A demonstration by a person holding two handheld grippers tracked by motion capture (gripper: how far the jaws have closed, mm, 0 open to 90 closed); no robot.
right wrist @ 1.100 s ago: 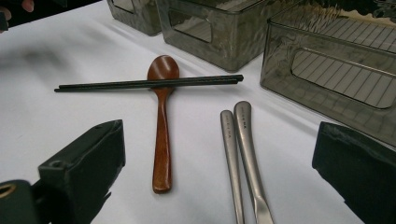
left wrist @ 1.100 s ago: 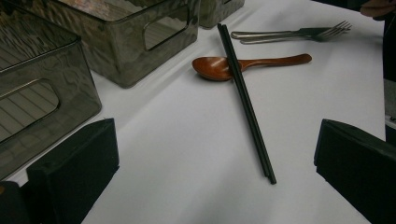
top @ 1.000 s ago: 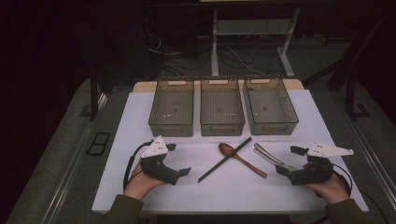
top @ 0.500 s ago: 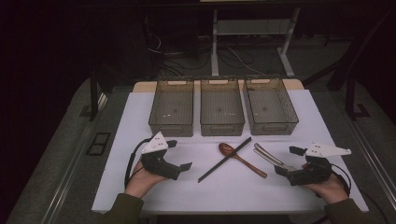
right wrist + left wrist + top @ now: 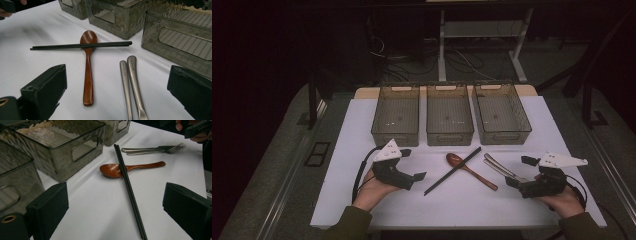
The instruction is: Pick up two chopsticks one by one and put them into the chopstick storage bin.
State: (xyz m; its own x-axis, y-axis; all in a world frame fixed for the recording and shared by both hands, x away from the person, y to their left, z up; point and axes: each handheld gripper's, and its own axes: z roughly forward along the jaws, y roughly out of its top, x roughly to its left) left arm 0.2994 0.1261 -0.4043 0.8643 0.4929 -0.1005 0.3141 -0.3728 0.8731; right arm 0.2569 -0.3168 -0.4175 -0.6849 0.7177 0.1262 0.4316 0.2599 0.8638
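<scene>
A pair of black chopsticks (image 5: 452,171) lies slantwise across the bowl of a brown wooden spoon (image 5: 469,170) on the white table top (image 5: 362,125). A metal fork and a second metal utensil (image 5: 499,167) lie side by side to the right. My left gripper (image 5: 418,178) rests left of the chopsticks, open, its jaws just having closed a little. In the left gripper view (image 5: 115,195) the chopsticks' near end (image 5: 136,217) lies on the table in the gap, untouched by either pad. My right gripper (image 5: 512,183) is open beside the metal handles (image 5: 131,82), gripping nothing (image 5: 118,76).
Three see-through grey bins stand in a row behind the cutlery: left (image 5: 395,115), middle (image 5: 449,114), right (image 5: 502,112). Bare white table lies in front of the cutlery. Dark floor, cables and a desk frame (image 5: 442,45) lie beyond the table.
The left gripper has crept a little toward the chopsticks. The right gripper and the cutlery have not moved.
</scene>
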